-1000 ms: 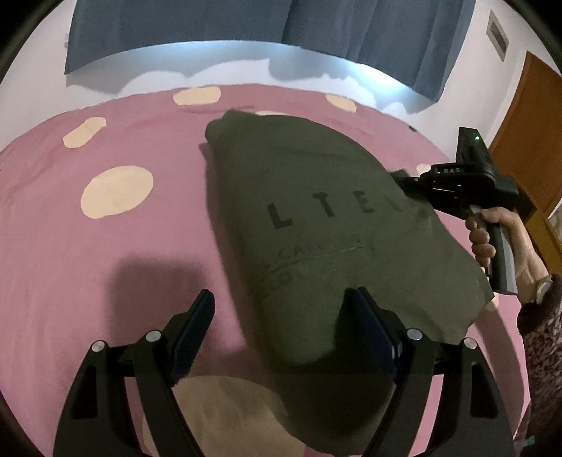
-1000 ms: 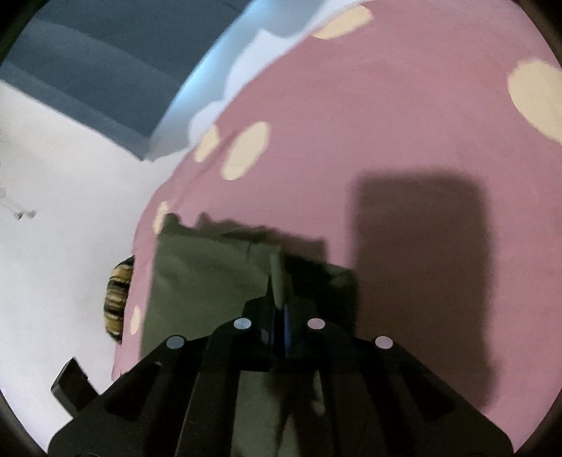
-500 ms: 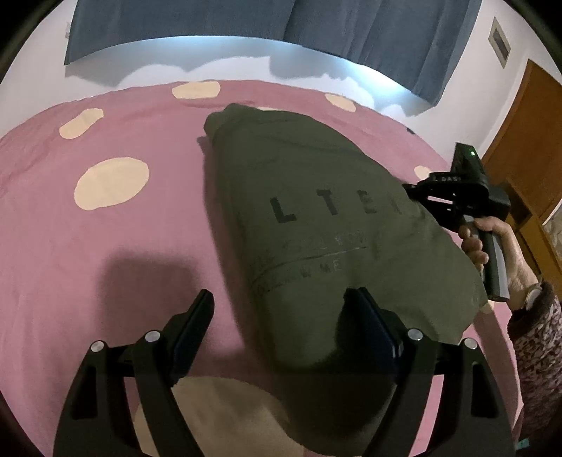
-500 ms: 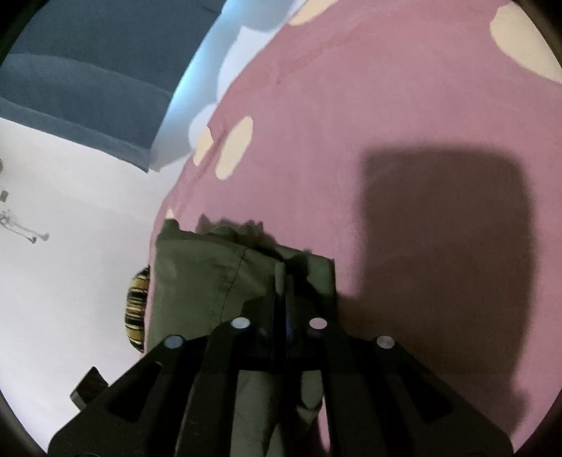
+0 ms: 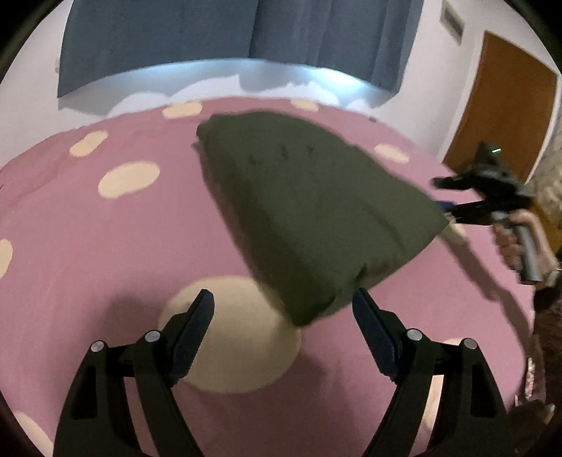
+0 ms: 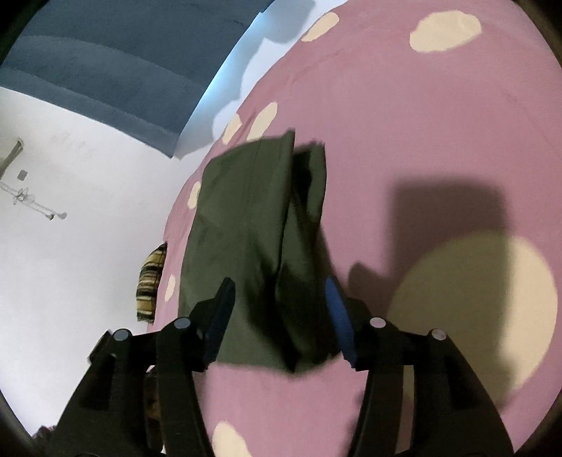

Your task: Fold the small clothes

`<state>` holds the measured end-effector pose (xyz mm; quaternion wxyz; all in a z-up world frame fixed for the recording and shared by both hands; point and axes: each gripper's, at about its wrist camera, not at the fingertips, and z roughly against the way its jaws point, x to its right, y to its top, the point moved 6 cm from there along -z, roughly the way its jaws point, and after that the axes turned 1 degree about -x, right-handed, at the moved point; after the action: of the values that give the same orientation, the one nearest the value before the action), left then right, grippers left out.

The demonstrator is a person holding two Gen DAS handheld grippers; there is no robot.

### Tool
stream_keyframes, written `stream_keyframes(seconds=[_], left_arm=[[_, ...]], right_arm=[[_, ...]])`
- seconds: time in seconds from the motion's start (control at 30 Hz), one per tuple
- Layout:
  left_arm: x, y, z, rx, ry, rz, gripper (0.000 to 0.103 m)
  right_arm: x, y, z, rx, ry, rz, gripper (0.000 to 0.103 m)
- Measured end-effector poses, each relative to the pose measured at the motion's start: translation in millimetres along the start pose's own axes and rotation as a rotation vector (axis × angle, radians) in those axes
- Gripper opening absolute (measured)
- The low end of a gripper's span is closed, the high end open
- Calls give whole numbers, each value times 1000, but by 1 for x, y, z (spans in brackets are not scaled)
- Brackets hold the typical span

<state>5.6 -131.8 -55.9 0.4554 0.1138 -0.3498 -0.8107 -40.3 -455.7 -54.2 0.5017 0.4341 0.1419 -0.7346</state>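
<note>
Left gripper (image 5: pixel 282 311) jaws spread wide, nothing between the pads; near corner of the olive garment (image 5: pixel 309 211) sits just ahead of the tips, slightly toward the right finger, not touching either. Right gripper (image 6: pixel 279 295) jaws opening, pads clear of the cloth on both sides; garment's near end lies in the gap between them, resting on the bedspread, not pinched.

Garment: folded into a long thick bundle, flat on the pink bedspread (image 5: pixel 105 246). From the left gripper it runs away and to the left, the far end near the bed's far edge. Faint dark lettering on the top face, too blurred to read. From the right gripper it runs straight ahead, with a lengthwise fold ridge up the middle and a second layer showing on the right side. Frame is motion-blurred, so that may be a loose flap, can't say for sure.

In the left wrist view the right gripper (image 5: pixel 453 197) is off to the right, just beside the garment's right corner, held by a hand (image 5: pixel 516 242) on the grip.

Big cream dot (image 5: pixel 228 334) on the bedspread directly under the left tips, partly under the garment corner. Beyond the bed: blue curtain (image 5: pixel 246 31), white wall, brown door (image 5: pixel 509 116) at right. Striped cushion (image 6: pixel 151 281) left of the right gripper, off the bed edge.
</note>
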Motion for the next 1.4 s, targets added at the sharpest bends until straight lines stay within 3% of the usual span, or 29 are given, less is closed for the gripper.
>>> stream_keyframes(seconds=[0.13, 0.3, 0.43, 0.53, 1.23, 1.3, 1.4], left_arm=[[-8, -7, -27, -77, 90, 66, 81], [-13, -2, -35, -109, 90, 116, 81], [-12, -2, -37, -101, 116, 87, 81], [-14, -2, -37, -101, 111, 93, 81], [-15, -7, -36, -95, 86, 113, 81], [-15, -8, -33, -94, 67, 120, 81], [-13, -10, -19, -76, -42, 144, 81]], right_arm=[[-6, -18, -1, -11, -17, 33, 59], [-4, -29, -7, -23, -83, 68, 57], [11, -36, -17, -31, -159, 69, 25], [18, -37, -17, -22, -137, 40, 20], [29, -41, -16, 14, -58, -28, 21], [30, -41, -14, 21, -52, -33, 23], [30, -42, -6, 25, -41, -37, 30]])
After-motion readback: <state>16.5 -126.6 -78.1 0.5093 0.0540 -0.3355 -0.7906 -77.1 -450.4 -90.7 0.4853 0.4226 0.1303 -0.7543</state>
